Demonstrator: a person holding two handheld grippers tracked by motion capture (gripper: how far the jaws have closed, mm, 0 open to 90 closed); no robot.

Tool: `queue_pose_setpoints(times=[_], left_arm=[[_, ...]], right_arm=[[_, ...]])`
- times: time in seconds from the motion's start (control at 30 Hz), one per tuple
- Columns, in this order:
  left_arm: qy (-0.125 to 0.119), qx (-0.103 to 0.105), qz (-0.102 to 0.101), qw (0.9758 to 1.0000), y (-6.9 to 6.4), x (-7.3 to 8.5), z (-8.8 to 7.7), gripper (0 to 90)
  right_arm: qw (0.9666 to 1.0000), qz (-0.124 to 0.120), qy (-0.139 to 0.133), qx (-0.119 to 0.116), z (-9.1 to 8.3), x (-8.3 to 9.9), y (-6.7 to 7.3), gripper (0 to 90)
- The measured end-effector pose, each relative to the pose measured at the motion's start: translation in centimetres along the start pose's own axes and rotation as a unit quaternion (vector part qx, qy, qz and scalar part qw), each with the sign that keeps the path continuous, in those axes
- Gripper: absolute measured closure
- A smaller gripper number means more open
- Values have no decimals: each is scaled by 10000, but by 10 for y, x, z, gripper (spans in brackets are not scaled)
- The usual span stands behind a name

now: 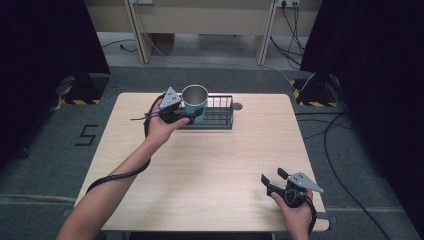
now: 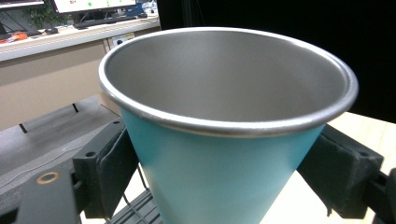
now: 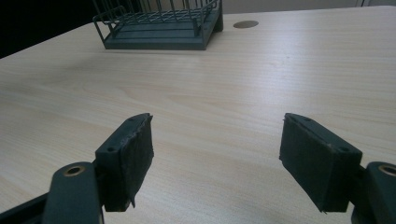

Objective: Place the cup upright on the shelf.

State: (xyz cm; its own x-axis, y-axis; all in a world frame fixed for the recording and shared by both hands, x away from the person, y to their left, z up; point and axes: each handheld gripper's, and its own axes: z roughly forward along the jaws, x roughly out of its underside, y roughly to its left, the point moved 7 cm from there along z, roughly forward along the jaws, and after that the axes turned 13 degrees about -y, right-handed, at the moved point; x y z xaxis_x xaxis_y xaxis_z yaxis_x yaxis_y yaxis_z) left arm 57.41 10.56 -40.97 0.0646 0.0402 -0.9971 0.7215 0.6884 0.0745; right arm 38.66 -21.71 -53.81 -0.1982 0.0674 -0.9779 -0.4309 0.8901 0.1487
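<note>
Clamped around a teal metal cup (image 1: 195, 102), the left gripper (image 1: 186, 114) has a black pad pressed flat against each side of the cup's painted wall, below the rolled silver rim. In the left gripper view the cup (image 2: 219, 163) stands upright between those pads, its bare steel inside open to the camera. From the high view, the cup sits at the left end of a dark wire rack (image 1: 217, 111) near the far edge of the table; whether its base rests in the rack or hangs just above it is hard to tell. A small round cable port (image 1: 237, 106) lies just beside the rack's right end. Well apart, at the near right corner of the pale wooden table (image 1: 215, 165), the right gripper (image 1: 270, 178) is held with its jaws spread wide, nothing between them, hovering low over bare wood.
</note>
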Motion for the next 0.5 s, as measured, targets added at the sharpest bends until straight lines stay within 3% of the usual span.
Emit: queue_pose_setpoints(times=[0.5], left_arm=[[31, -52, 31, 10000, 4, -5, 16, 161]], right_arm=[[10000, 20, -6, 7, 0, 0, 0, 265]])
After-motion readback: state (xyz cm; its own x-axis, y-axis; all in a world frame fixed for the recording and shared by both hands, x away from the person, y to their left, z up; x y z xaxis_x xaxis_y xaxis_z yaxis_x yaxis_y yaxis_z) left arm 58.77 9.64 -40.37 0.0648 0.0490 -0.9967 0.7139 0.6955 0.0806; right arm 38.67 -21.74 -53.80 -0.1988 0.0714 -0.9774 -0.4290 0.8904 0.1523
